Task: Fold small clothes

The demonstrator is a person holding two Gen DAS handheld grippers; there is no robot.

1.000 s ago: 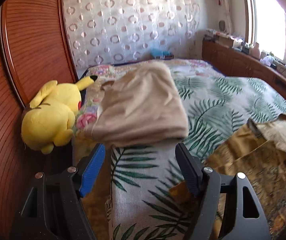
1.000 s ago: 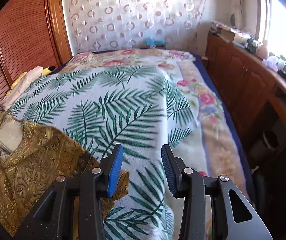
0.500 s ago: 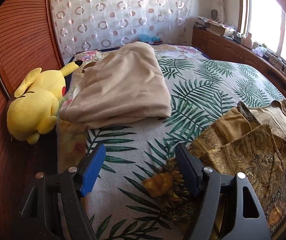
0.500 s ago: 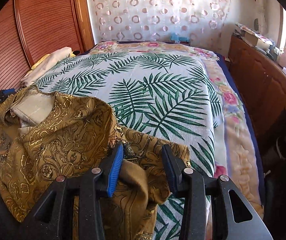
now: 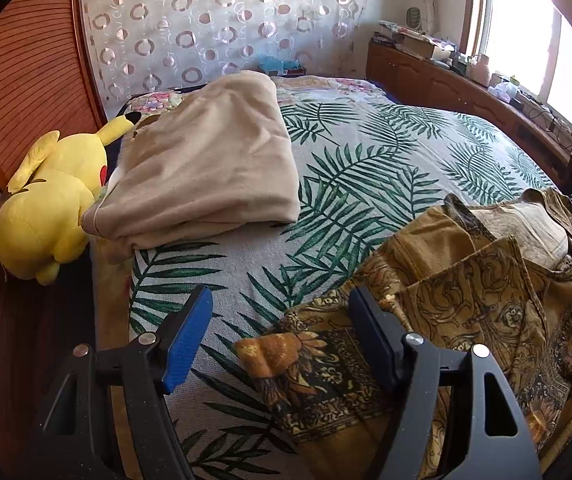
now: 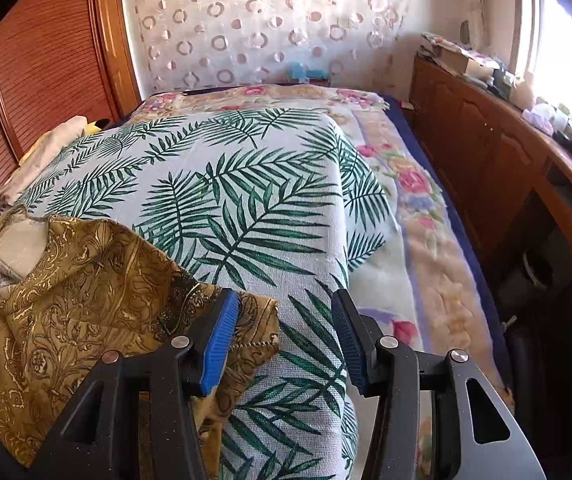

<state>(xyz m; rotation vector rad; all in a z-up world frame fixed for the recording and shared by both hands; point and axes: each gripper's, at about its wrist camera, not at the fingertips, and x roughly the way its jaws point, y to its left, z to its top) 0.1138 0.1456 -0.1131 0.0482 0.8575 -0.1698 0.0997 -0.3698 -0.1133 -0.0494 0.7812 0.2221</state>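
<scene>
Left wrist view. The left gripper is seen with its blue-padded jaws standing wide and nothing pressed between them. A corner of the crumpled golden-brown garment with a dark ornamental print lies on the leaf-patterned bedspread in the gap and under the right-hand finger; no pad is closed on it. The placement is judged to be a line-up over that corner, so that a hem can be taken. The garment is bunched, with its pale lining turned outward, which suggests that spreading is needed before any fold. A beige folded cloth rests farther up the bed, touching a yellow plush toy at the wooden wall side; it is judged to be set aside there, away from the working area.

Right wrist view. The right gripper is seen moderately wide; its jaws have just been opening. Only bedspread shows between them; the garment's opposite edge lies just beside and under the left-hand finger, not gripped. The same garment is heaped at the near left of the bed. The two grippers are judged to be placed at opposite ends so the cloth can be drawn flat.
</scene>
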